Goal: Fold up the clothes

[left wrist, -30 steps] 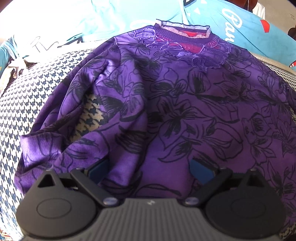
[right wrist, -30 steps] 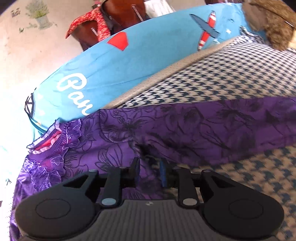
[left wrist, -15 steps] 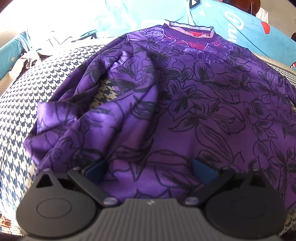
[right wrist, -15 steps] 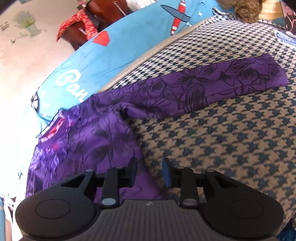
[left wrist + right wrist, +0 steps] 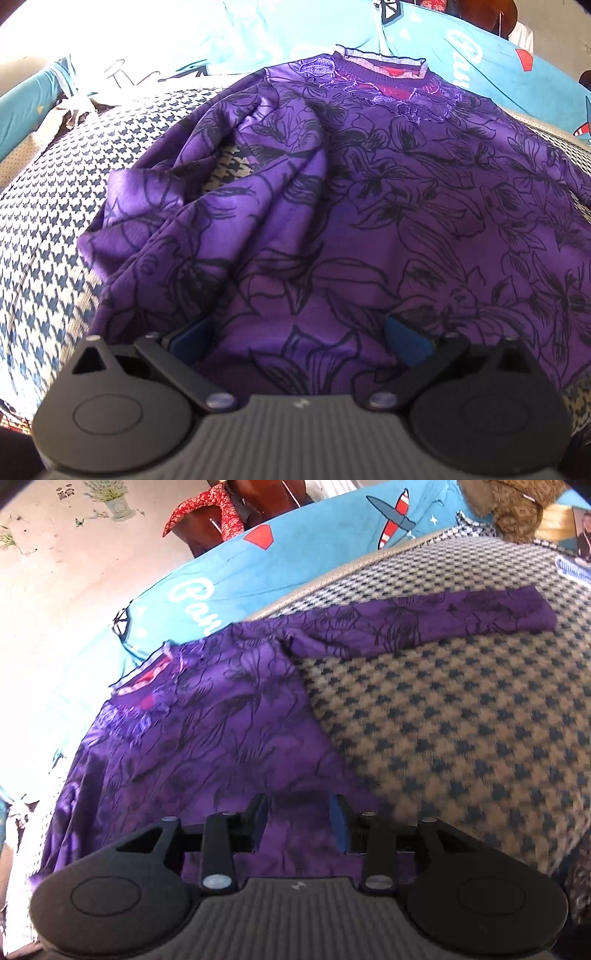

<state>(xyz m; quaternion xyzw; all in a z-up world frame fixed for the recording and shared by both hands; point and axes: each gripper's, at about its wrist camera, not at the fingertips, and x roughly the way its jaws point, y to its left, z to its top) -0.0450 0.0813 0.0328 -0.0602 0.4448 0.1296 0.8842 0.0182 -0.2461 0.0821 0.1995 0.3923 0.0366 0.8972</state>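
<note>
Supporting surface: bed covered with a houndstooth spread (image 5: 461, 716), dark blue checks on cream, with a plain beige piped edge at the far side

Lying directly on it: purple sweater (image 5: 388, 229) with black floral line print, spread flat, neckline with red lining towards the far edge; one sleeve (image 5: 443, 616) stretched out straight across the spread, the other sleeve (image 5: 177, 206) bunched and folded against the body

Beyond the far edge: light blue bedding (image 5: 295, 554) printed with a plane and white lettering

my purple top (image 5: 388, 206) with black flower outlines, navy-and-cream houndstooth cover (image 5: 461, 720), bright blue plane-print sheet (image 5: 314, 550)
</note>
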